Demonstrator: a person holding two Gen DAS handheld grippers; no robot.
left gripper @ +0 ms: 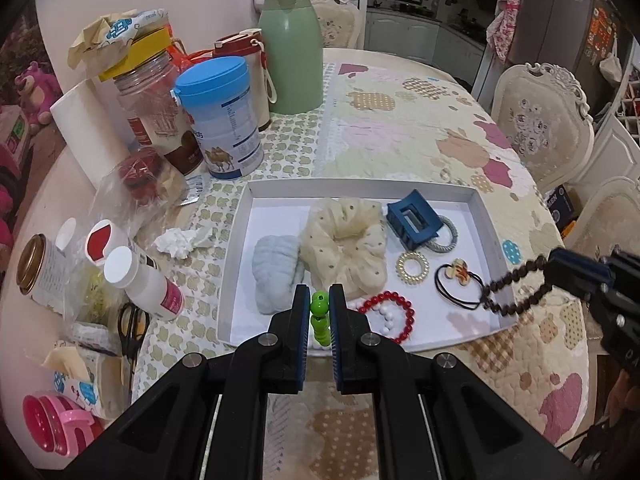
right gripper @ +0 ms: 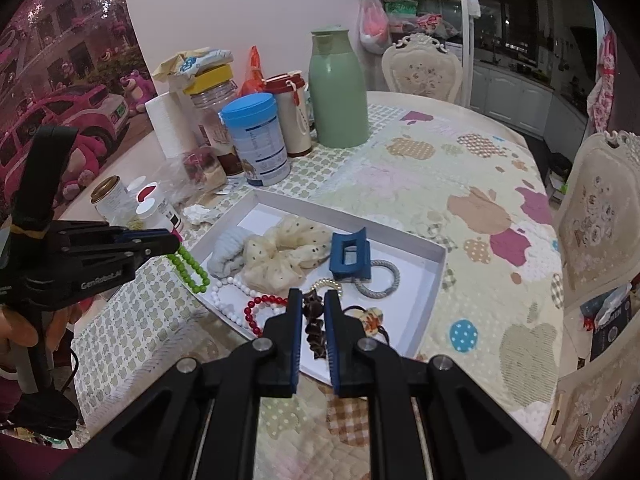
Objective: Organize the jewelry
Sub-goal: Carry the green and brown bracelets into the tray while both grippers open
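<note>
Two bead bracelets are in my grip at once — my left gripper (left gripper: 320,300) is closed on the green bead bracelet (left gripper: 319,316), and my right gripper (right gripper: 313,308) is pinched on the dark brown bead bracelet (right gripper: 314,326). Seen from the right wrist, the green loop hangs from the left fingers over the near-left edge of the white tray (right gripper: 436,270); seen from the left wrist, the brown strand droops from my right fingers across the tray's near-right corner. Inside the tray, the red bead bracelet (left gripper: 394,312) and a white bead bracelet (left gripper: 382,316) lie overlapping near the front edge, just right of my left fingers. A cream dotted scrunchie (left gripper: 346,244) sits in the middle, touching a pale blue scrunchie (left gripper: 278,272) on its left. Toward the far right, a blue claw clip (left gripper: 412,220) rests on a grey hair tie (left gripper: 444,236); nearer, a gold ring-shaped hair tie (left gripper: 412,268) lies beside a black hair tie with an orange charm (left gripper: 460,274). Left of the tray stand a blue-lidded can (left gripper: 220,120) and a green flask (left gripper: 290,46) farther back, all on the patterned tablecloth (left gripper: 400,120).
</note>
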